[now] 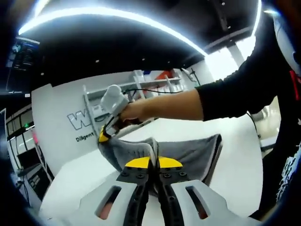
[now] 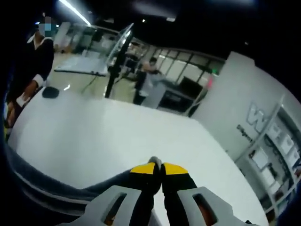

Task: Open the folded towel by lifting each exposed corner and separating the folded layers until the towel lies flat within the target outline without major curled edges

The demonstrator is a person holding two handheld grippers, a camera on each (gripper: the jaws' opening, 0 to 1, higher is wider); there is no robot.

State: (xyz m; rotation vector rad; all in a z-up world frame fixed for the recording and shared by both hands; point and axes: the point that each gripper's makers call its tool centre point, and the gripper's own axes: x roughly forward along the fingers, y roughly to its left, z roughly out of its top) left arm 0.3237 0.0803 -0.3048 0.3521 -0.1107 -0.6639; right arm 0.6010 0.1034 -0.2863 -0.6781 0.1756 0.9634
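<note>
The grey towel [image 1: 188, 153] is held up off the white table [image 1: 235, 160], sagging between two grips. My left gripper [image 1: 153, 162] is shut on its near edge, yellow tips pressed together over the cloth. A hand [image 1: 134, 110] holds my right gripper [image 1: 104, 135], which pinches the towel's far left corner. In the right gripper view, my right gripper [image 2: 158, 167] is shut, with a bit of grey cloth poking out between the tips. The rest of the towel [image 2: 42, 186] hangs down to the lower left over the table [image 2: 117, 132].
A black-sleeved arm [image 1: 235, 94] reaches across from the right. Behind the table stand a white lettered wall panel [image 1: 61, 122] and a shelf rack [image 1: 155, 84]. A person in dark clothes [image 2: 33, 61] stands at the table's far left edge, beside a small dark object [image 2: 50, 92].
</note>
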